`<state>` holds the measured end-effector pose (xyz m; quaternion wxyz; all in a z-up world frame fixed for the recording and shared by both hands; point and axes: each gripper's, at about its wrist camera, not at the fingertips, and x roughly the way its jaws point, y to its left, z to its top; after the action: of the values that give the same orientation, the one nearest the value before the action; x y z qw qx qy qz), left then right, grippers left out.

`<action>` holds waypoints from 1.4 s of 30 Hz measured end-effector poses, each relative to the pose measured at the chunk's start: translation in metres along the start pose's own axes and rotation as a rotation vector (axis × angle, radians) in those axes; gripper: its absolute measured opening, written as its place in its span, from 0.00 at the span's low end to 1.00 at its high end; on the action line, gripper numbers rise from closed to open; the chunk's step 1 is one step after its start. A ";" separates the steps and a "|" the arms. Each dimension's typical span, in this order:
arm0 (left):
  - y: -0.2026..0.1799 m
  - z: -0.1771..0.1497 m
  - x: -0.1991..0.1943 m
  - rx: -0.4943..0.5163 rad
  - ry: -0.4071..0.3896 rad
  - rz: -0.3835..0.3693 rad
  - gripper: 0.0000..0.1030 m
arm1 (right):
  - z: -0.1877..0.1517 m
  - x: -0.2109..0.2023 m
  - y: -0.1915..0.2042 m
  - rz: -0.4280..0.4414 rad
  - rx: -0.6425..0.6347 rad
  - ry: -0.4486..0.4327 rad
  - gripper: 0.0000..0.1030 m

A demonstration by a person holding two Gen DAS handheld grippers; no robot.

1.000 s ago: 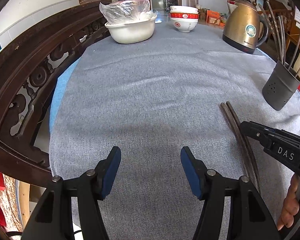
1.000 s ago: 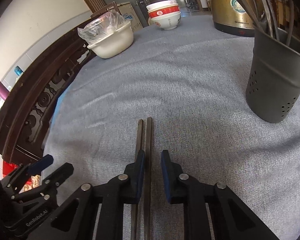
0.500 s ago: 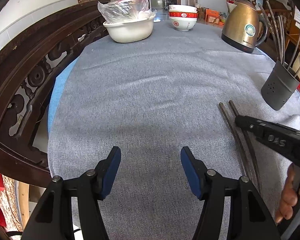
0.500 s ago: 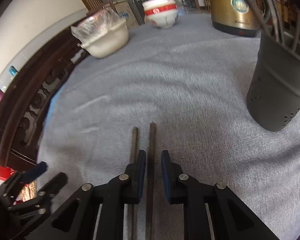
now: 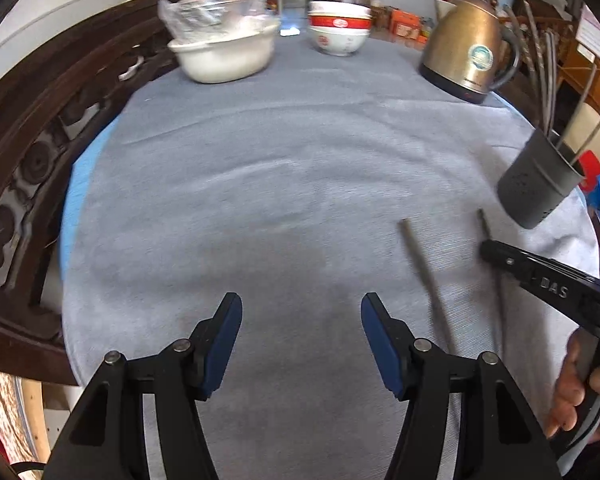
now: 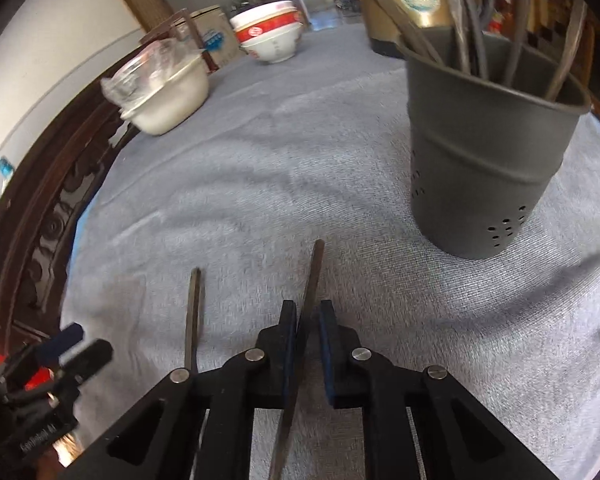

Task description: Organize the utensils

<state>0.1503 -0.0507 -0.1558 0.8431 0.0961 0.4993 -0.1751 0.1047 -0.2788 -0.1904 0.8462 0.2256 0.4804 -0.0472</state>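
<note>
Between the right gripper's (image 6: 308,324) jaws sits one chopstick (image 6: 314,272), its mate (image 6: 193,312) alongside.

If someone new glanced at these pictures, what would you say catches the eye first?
Probably the right gripper, closed on one dark metal chopstick and pointing toward the dark grey perforated utensil holder already bristling with utensils. A second dark chopstick lies on the grey tablecloth to its left, while the left gripper hangs open.

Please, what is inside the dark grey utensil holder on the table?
The utensil holder holds several long thin utensils, handles leaning out over its rim. Its wall hides their lower ends, so what kinds they are, and anything at the bottom, cannot be seen.
</note>
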 end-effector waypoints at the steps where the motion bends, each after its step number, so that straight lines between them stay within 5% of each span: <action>1: -0.003 0.003 0.001 0.003 0.004 -0.005 0.61 | 0.003 0.002 -0.001 0.005 0.017 0.002 0.14; 12: -0.011 0.029 0.022 -0.037 0.135 -0.108 0.61 | 0.011 0.007 0.006 -0.014 -0.065 -0.035 0.10; 21: -0.037 0.058 0.043 -0.051 0.220 -0.178 0.60 | 0.000 -0.050 -0.026 0.090 -0.019 -0.187 0.09; 26: -0.051 0.065 0.063 -0.070 0.284 -0.148 0.59 | -0.007 -0.080 -0.038 0.133 0.003 -0.270 0.09; 28: -0.053 0.066 0.071 -0.083 0.315 -0.156 0.47 | -0.008 -0.089 -0.041 0.153 0.016 -0.295 0.09; 32: -0.060 0.071 0.077 -0.093 0.322 -0.150 0.42 | -0.011 -0.099 -0.047 0.183 0.037 -0.327 0.09; 37: -0.064 0.076 0.084 -0.100 0.322 -0.147 0.07 | -0.015 -0.112 -0.047 0.189 0.035 -0.355 0.09; 42: -0.065 0.075 0.074 -0.109 0.274 -0.135 0.07 | -0.018 -0.130 -0.049 0.185 0.029 -0.394 0.09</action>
<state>0.2184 -0.1503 -0.1840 0.7572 0.0394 0.6239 -0.1893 0.0059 -0.3326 -0.1061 0.9212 0.2674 0.2820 -0.0194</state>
